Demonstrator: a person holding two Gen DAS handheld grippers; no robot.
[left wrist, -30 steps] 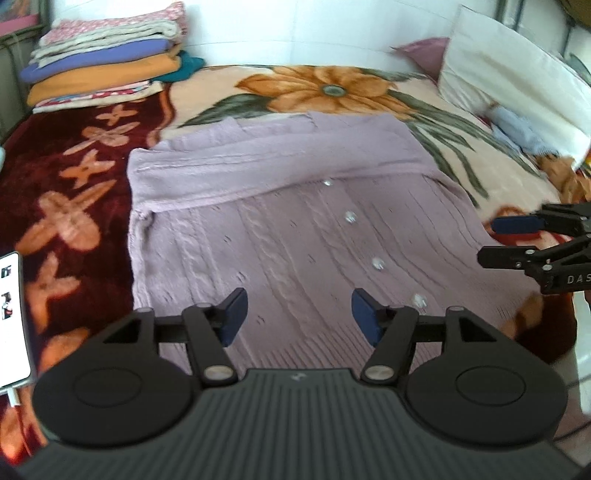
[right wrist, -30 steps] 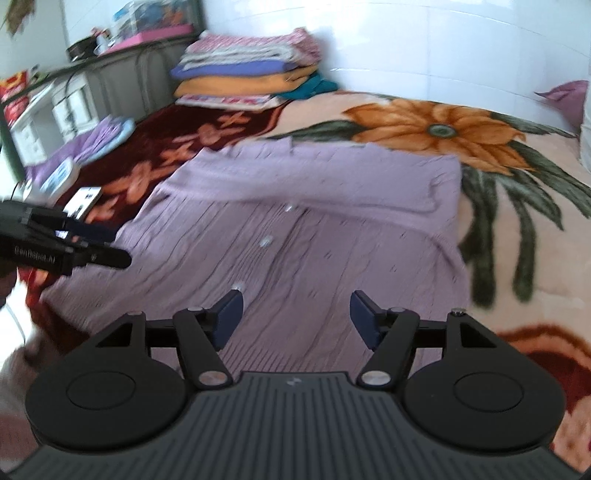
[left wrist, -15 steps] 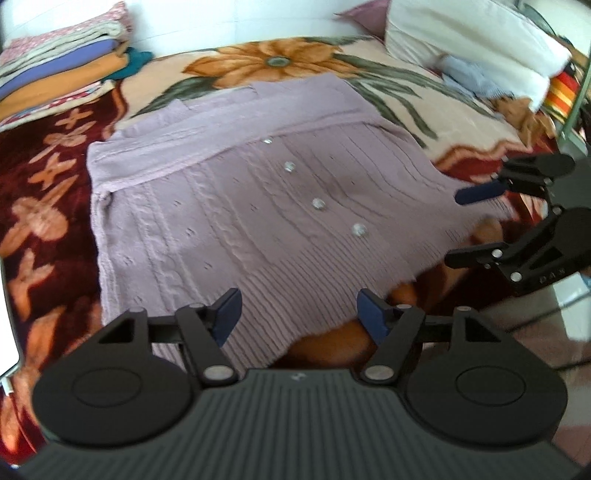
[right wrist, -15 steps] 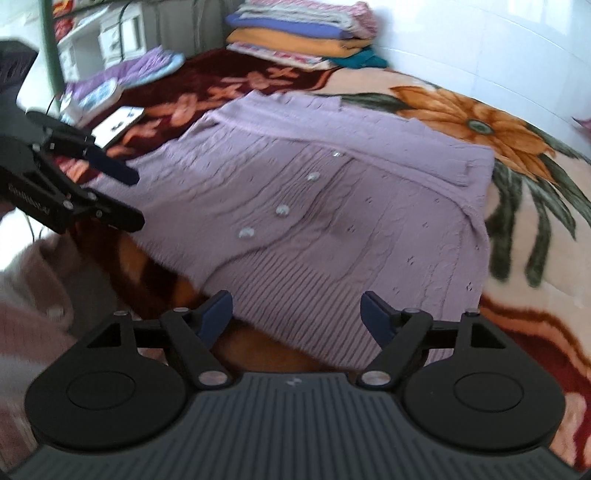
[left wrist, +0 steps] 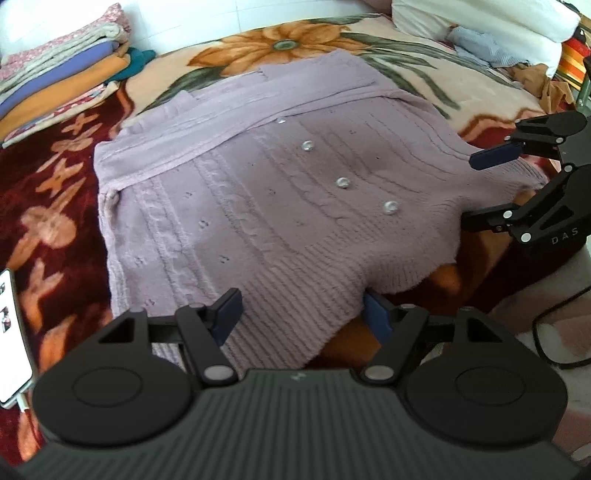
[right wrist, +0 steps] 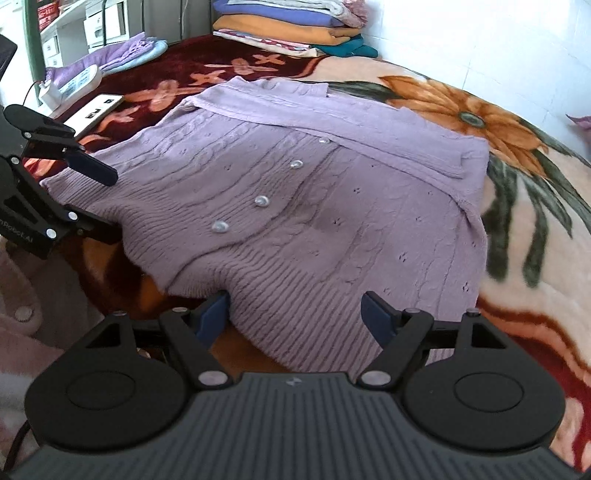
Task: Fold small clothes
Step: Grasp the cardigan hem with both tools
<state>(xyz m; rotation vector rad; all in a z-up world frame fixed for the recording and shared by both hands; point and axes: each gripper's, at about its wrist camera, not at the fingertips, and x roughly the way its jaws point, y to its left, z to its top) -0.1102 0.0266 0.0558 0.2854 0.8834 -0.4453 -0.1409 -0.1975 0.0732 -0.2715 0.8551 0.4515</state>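
A lilac knitted cardigan (left wrist: 266, 206) with clear buttons lies flat on a flowered bed blanket, sleeves folded across its top; it also shows in the right wrist view (right wrist: 332, 206). Its ribbed hem hangs over the bed's front edge. My left gripper (left wrist: 301, 319) is open, its jaws on either side of the hem at the left corner. My right gripper (right wrist: 295, 314) is open, its jaws on either side of the hem at the right corner. Each gripper shows in the other's view, the right gripper (left wrist: 480, 192) and the left gripper (right wrist: 99, 199) both open at the hem.
A stack of folded clothes (left wrist: 55, 81) sits at the back left by the wall. A phone (right wrist: 94, 112) lies on the blanket left of the cardigan. Pillows (left wrist: 480, 26) and loose clothes lie at the back right. A power strip (right wrist: 70, 86) sits left.
Both grippers have dropped back and down from over the cardigan to its hem at the bed's front edge. The hem now lies between the open fingers of each.
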